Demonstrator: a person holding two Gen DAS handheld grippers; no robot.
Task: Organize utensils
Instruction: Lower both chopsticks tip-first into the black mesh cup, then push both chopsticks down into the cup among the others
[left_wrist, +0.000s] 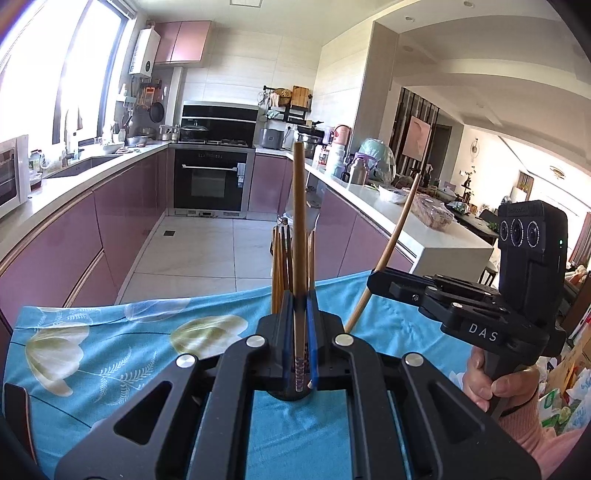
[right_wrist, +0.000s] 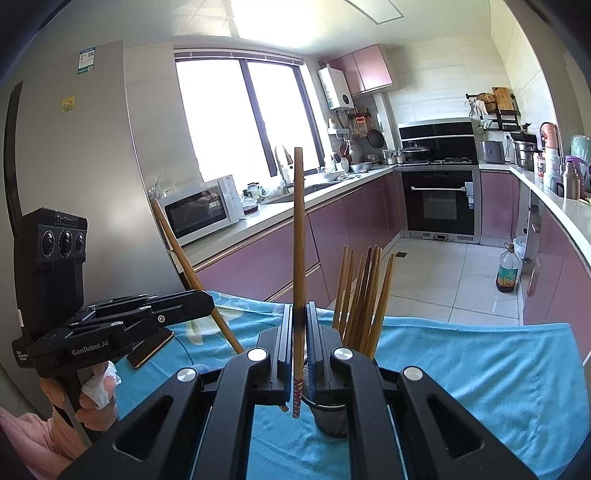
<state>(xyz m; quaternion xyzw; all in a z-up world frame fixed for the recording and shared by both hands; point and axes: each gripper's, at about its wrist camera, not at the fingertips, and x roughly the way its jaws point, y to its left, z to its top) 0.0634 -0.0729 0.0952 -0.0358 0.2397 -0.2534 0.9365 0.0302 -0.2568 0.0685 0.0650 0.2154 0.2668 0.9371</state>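
- Your left gripper (left_wrist: 300, 325): clamped on one upright chopstick (left_wrist: 298, 236), directly over the holder (right_wrist: 332, 413).
- Your right gripper (right_wrist: 295, 332): clamped on another chopstick (right_wrist: 298, 258), just left of the holder.

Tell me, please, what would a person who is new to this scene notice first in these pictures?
First, each tool grips one wooden chopstick upright: the left tool holds the left chopstick, the right tool the right chopstick. Just behind them, a metal holder full of more chopsticks stands on the turquoise floral cloth. Beyond lies a kitchen with pink cabinets.
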